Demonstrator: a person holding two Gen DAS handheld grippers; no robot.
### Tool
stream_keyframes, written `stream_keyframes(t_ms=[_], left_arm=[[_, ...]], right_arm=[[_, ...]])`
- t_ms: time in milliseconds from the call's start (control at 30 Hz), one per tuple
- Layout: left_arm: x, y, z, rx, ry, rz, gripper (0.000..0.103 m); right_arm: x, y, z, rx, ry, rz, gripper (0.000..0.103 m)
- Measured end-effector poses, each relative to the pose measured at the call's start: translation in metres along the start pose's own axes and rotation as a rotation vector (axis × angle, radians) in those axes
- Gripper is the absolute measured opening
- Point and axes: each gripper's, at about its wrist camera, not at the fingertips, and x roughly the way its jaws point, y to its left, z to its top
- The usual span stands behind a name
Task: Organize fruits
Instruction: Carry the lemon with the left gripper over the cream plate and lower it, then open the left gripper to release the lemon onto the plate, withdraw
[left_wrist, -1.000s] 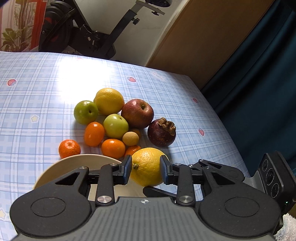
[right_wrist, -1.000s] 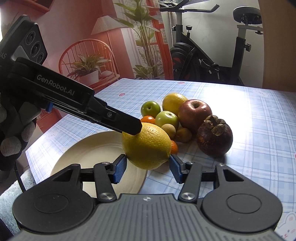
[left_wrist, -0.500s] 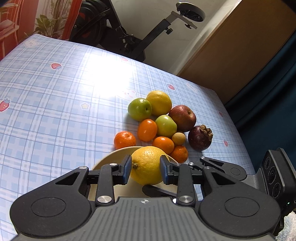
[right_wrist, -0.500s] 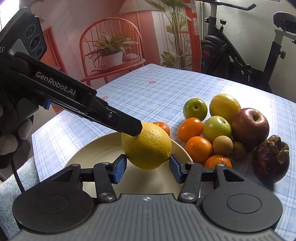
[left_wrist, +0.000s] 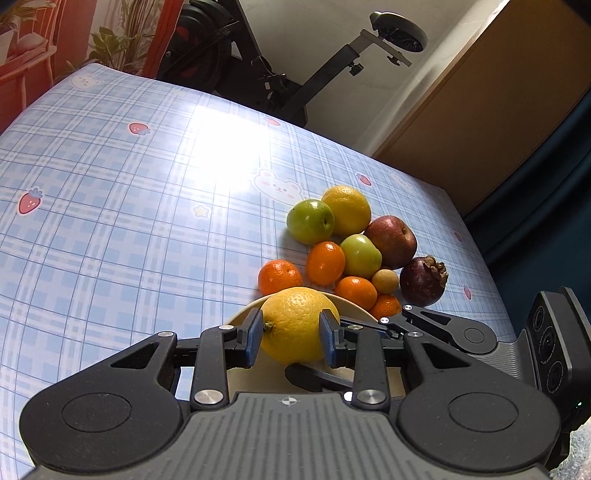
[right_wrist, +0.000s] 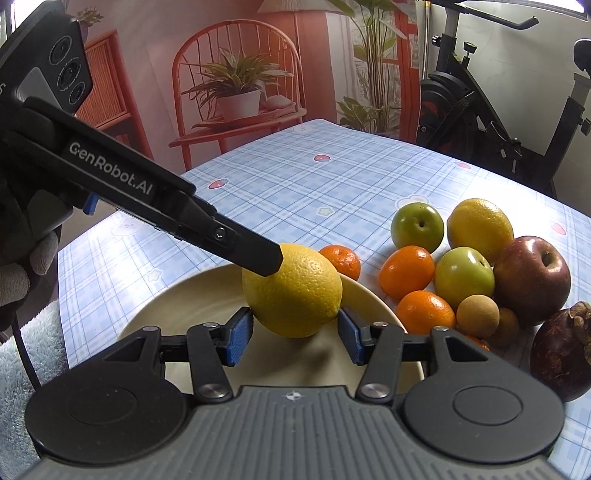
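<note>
A large yellow citrus fruit (left_wrist: 299, 317) hangs just above a cream plate (right_wrist: 177, 306). My left gripper (left_wrist: 291, 332) is shut on it, pads on its two sides; one left finger (right_wrist: 236, 243) reaches it from the upper left in the right wrist view. My right gripper (right_wrist: 295, 332) clasps the lower part of the same fruit, both blue pads touching it. The right gripper's fingers (left_wrist: 424, 325) come in from the right in the left wrist view. Beyond the plate (left_wrist: 255, 380) lies the fruit pile.
The pile holds a second yellow citrus (left_wrist: 347, 210), two green apples (left_wrist: 310, 221), a red apple (left_wrist: 391, 242), a mangosteen (left_wrist: 423, 282), several mandarins (left_wrist: 325, 263) and a longan (left_wrist: 385, 281). The checked tablecloth (left_wrist: 129, 229) spreads left. An exercise bike (left_wrist: 266, 81) stands behind the table.
Both grippers, still closed on the yellow citrus, have carried it from beside the pile to above the plate, a little lower. Both views have rolled and the pile now sits further right.
</note>
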Motion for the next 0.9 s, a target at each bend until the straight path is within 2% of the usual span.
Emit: stream_keyframes(t_ms=[367,467,600,900], left_arm=[[-0.009,0.009,0.000,-0.029,-0.012,0.024,0.035],[-0.008,0.010,0.000,-0.041,-0.007,0.020,0.039],[-0.013,0.009,-0.001,-0.036,-0.032,0.049,0.053],[-0.024,-0.014,-0.001,0.063,-0.094,0.130,0.055]], right_arm=[[0.009,0.011,0.003,-0.044,-0.009,0.008,0.054],[0.008,0.011,0.003,-0.040,-0.001,0.005,0.054],[0.007,0.009,0.004,-0.031,0.005,-0.005,0.057],[-0.009,0.002,-0.003,0.008,-0.020,-0.013,0.057]])
